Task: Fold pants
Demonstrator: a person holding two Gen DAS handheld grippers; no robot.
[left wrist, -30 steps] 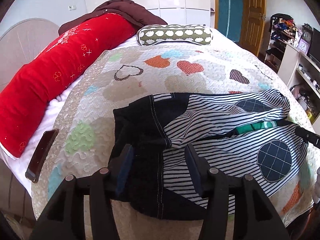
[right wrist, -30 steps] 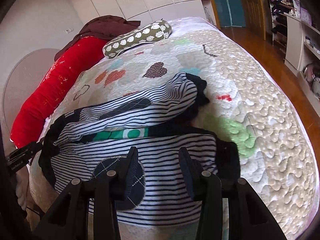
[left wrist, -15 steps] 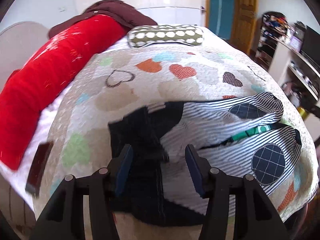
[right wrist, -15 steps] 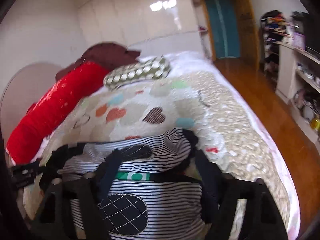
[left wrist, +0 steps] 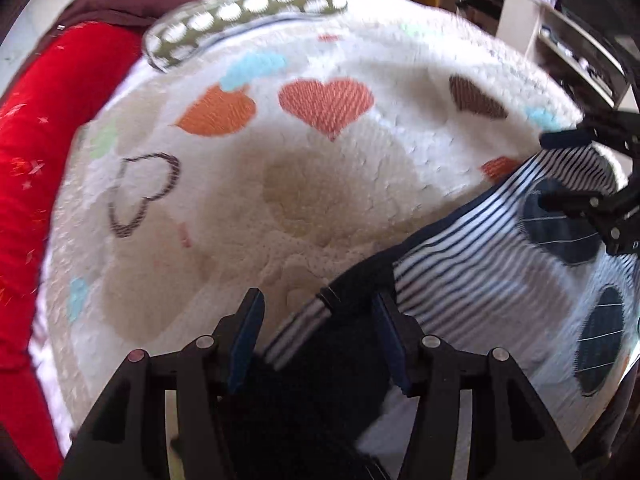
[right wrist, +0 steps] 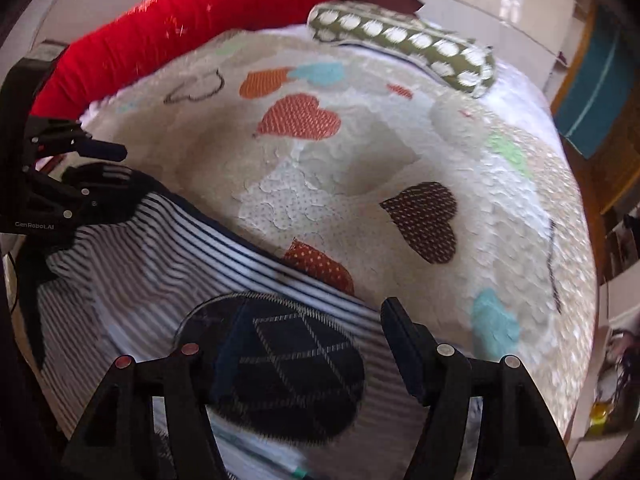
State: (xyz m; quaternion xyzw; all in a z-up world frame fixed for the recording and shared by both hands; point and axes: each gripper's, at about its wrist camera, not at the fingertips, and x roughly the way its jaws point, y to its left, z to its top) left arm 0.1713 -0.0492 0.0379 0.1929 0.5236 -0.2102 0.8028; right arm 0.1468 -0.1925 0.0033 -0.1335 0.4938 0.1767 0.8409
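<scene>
1. Striped cotton pants (left wrist: 480,264) lie flat on the heart-print quilt (left wrist: 320,200), along the near edge of the bed. The far half of the quilt is bare.
2. Long axis runs left-right. The dark end is at the left and the striped leg with the round checked patch (right wrist: 288,364) is at the right.
3. Left gripper (left wrist: 318,298) is angled down over the dark end with its jaws apart. A cloth corner sits in the gap, and the pads don't look to be pressing on it. So nothing is held.
4. Right gripper (right wrist: 314,308) is over the patch end. Its jaws have just been opening and stand wide apart. The fabric lies under and between the fingers and isn't pinched.
5. Key relation: each hand sits at its own end of the long axis, well apart from the other, with the garment spanning between them. From the left gripper the pants run off to the right, and from the right gripper they run off to the left.
6. Each hand is nearer its own end, so there's no reason to cross over.
7. My read is that the next grab wants both jaws on the near edge, then a lift toward the far side or end-to-end along the axis.
8. Frames are motion-blurred, so I can't tell the exact layer count under either gripper.
9. Risk: pinching the quilt along with the cloth.
</scene>
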